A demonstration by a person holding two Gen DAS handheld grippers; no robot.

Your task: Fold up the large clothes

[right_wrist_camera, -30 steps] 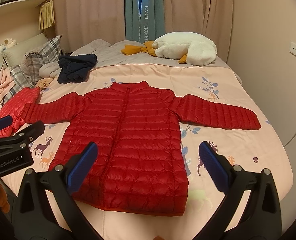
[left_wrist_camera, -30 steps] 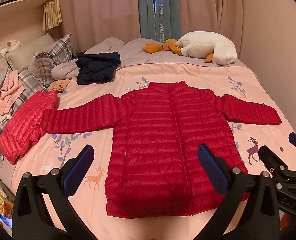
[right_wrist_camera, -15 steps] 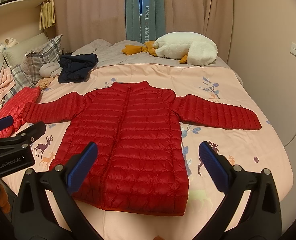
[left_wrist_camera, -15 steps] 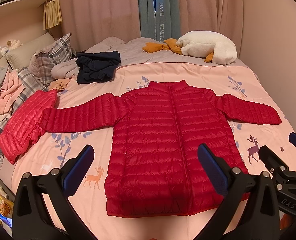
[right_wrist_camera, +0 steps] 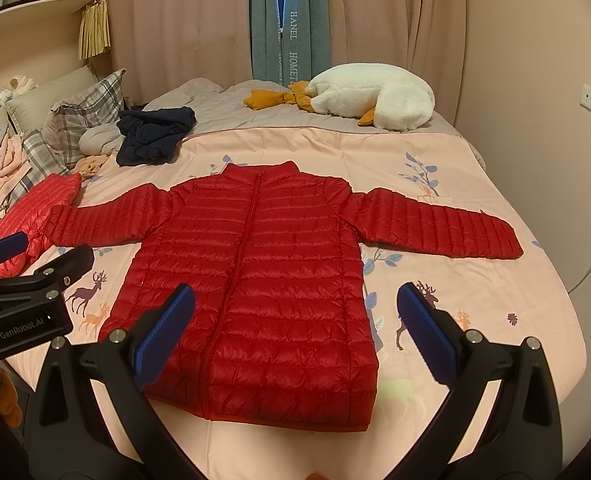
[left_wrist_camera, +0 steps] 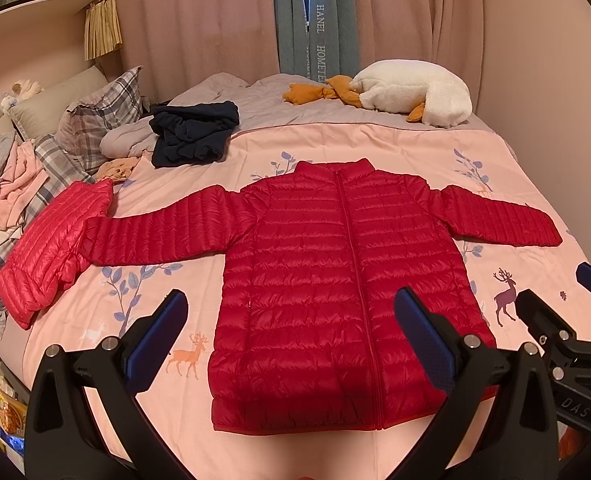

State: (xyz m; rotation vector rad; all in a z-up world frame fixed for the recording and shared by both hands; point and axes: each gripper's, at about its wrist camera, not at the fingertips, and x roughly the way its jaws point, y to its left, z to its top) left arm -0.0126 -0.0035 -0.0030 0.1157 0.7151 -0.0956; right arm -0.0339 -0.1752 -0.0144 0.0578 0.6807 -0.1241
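Evidently pre-fold: left gripper and right gripper hover, jaws apart, empty, above the hem. Red quilted puffer jacket lies flat on pink printed bedsheet, zipped, sleeves spread, ready for folding.

A red jacket is lying flat and zipped on the pink bedsheet, sleeves spread wide. The left gripper is hovering wide apart above its hem, holding nothing.
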